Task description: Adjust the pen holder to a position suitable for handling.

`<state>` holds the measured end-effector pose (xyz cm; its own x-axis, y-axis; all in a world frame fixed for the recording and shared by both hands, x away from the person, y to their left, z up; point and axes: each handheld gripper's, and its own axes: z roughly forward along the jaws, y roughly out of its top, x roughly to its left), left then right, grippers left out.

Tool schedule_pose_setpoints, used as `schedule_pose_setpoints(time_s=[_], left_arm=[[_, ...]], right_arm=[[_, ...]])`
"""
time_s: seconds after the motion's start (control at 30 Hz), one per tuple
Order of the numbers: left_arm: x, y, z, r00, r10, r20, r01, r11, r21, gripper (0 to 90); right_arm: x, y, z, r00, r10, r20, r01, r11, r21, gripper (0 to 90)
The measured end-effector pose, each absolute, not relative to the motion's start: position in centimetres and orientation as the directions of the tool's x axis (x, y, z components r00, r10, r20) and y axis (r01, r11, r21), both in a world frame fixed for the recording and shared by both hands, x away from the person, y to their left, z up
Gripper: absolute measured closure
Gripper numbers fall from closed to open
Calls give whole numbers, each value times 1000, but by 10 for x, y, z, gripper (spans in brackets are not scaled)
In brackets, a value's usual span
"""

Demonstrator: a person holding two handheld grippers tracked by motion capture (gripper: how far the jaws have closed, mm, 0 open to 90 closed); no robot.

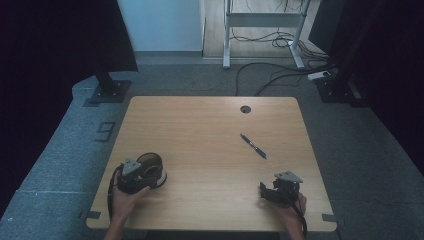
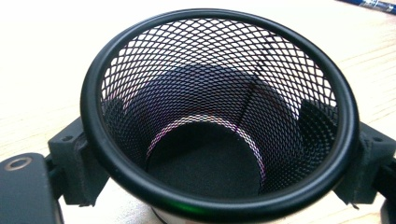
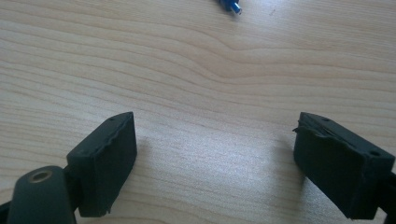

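A black wire-mesh pen cup stands at the table's front left, and my left gripper is shut on it. In the left gripper view the cup is empty and opens toward the camera, with a black finger pressed on each side of its wall. A blue pen lies flat right of the table's middle; its end shows at the top right corner of that view. My right gripper rests near the front right edge. It is open over bare wood, with the pen's tip well ahead.
The light wooden table has a round cable hole near its far edge. Grey carpet surrounds it. Black stand bases sit off the far corners, and cables trail on the floor beyond.
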<state>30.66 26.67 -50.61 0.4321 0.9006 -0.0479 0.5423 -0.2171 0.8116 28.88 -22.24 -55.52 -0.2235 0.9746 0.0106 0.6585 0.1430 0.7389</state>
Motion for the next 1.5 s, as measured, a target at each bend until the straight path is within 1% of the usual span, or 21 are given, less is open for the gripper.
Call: schedule_pose_setpoints(time_s=[0.77, 1.5], left_arm=[[301, 259, -495, 444, 893, -70, 524, -196, 829, 102], [299, 241, -488, 486, 872, -50, 504, -233, 832, 102]], right_arm=[[289, -222, -555, -223, 975, 10, 658, 143, 739, 126], [289, -222, -555, -224, 975, 11, 658, 143, 739, 127]])
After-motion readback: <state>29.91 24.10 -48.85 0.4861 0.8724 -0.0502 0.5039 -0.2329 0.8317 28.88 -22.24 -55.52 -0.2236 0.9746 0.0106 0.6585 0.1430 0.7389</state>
